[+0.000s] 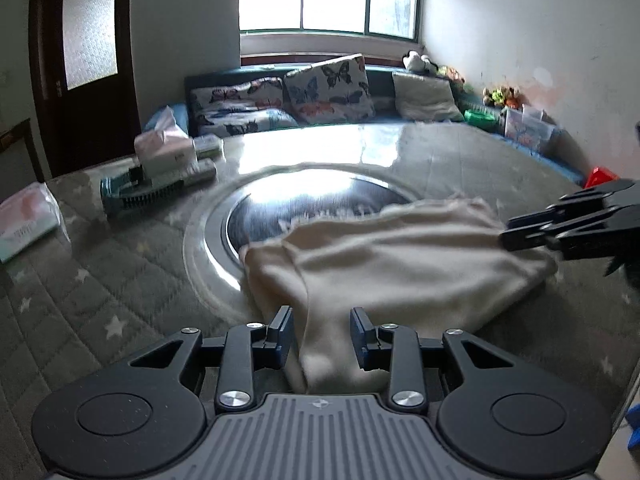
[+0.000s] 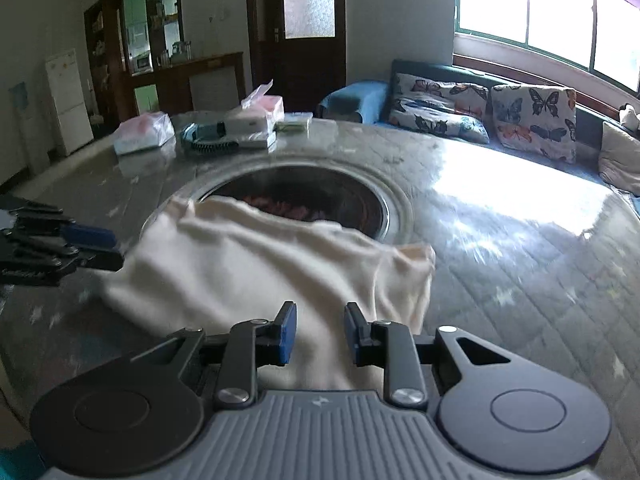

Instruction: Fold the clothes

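From the left wrist view, I see the cream cloth (image 1: 400, 256) lying on the tabletop (image 1: 120, 280), partly over the round metal ring (image 1: 208, 248) set in its middle. It is bunched, with a raised ridge and loose edges, so I judge the folding is only at an early stage; no neat rectangle is there yet. My left tongs (image 1: 322, 334) stand at a narrow gap, and a strip of the cloth runs up between the blue pads (image 1: 285, 340), so I read it as held at the near edge. The tool points down at a slant toward the cloth. At the right edge of this view the right tongs (image 1: 520, 236) reach in from the side and meet the far corner of the cloth.

From the right wrist view, the same cloth (image 2: 248, 264) spreads in front of me, one corner hanging over the ring (image 2: 396, 216). My right tongs (image 2: 320, 332) are also narrow, with cloth passing between the pads, so I believe they grip it. They point down at a slant. The left tongs (image 2: 96, 248) appear at the left edge, at the cloth's other end. What is left, I think, is to bring one half over the other and flatten it.
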A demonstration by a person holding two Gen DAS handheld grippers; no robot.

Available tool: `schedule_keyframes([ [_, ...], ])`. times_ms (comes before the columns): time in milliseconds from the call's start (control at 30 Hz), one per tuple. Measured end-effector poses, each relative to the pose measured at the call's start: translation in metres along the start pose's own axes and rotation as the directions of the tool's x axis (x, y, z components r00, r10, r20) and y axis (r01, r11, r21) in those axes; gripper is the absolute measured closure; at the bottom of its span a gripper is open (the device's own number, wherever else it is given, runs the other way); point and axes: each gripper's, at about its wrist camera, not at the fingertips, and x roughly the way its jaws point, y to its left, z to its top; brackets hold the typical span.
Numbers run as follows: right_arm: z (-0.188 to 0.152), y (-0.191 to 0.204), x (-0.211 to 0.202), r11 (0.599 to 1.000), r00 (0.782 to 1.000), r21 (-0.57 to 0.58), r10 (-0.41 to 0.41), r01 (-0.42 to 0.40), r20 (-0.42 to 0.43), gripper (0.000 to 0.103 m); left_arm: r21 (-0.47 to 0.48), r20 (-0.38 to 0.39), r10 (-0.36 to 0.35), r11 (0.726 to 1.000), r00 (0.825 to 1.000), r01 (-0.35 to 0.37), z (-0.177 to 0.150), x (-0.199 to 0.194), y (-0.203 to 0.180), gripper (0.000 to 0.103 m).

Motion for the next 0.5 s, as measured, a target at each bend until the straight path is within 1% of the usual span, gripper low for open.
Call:
schedule_keyframes([
  [100, 0.009, -0.003, 0.022, 1.000, 1.000, 0.004, -0.015, 0.015, -0.013, 0.078, -0.012, -0.002, 0.006, 1.000, 1.000, -0.006, 0.007, 0.008, 0.001, 0.069],
  [233, 0.012, -0.014, 0.046, 0.998, 0.998, 0.035, -0.043, 0.045, -0.048, 0.080, -0.007, -0.033, 0.021, 1.000, 0.999, -0.021, 0.008, 0.023, 0.004, 0.069],
  [333, 0.017, -0.019, 0.047, 0.997, 0.998, 0.054, -0.052, 0.054, -0.038, 0.080, -0.018, -0.051, 0.022, 1.000, 0.998, -0.023, 0.010, 0.029, 0.010, 0.069],
  [500, 0.035, -0.017, 0.050, 0.998, 0.999, 0.050, -0.033, 0.033, -0.007, 0.080, -0.037, -0.042, 0.019, 0.999, 0.999, -0.021, 0.021, 0.038, 0.014, 0.069],
])
